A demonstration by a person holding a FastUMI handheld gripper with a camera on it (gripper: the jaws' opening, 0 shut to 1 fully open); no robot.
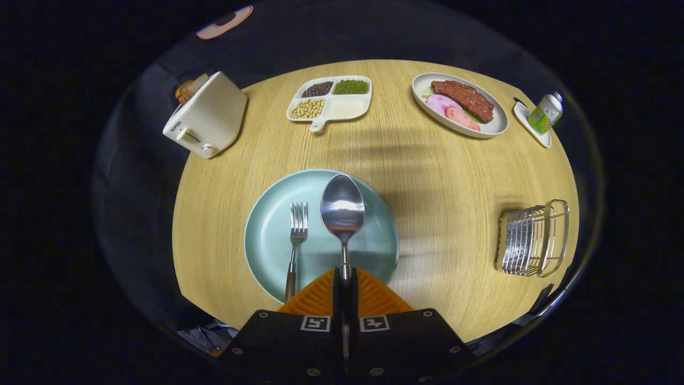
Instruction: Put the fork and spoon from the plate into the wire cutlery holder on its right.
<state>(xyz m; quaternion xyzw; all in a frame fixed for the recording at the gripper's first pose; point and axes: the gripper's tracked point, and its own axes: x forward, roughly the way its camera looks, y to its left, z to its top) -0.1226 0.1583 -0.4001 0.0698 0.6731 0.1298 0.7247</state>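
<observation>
On the desk point(438, 176), the plate point(267, 240) carries the fork point(297, 235), with the spoon point(342, 211) to the fork's right. The wire cutlery holder point(531, 239) stands well right of the plate. Behind the plate sits a divided dish point(329, 100); the toaster point(206, 115) is behind-left.

Round wood-grain surface point(438, 182). Far left edge: cream toaster point(206, 115) w/ bread in the slot. Far middle: white divided dish point(330, 101) w/ beans & grains. Far right: oval plate of meat + veg point(459, 104), green bottle point(546, 112) just beside it on a small white tray point(529, 124).
</observation>
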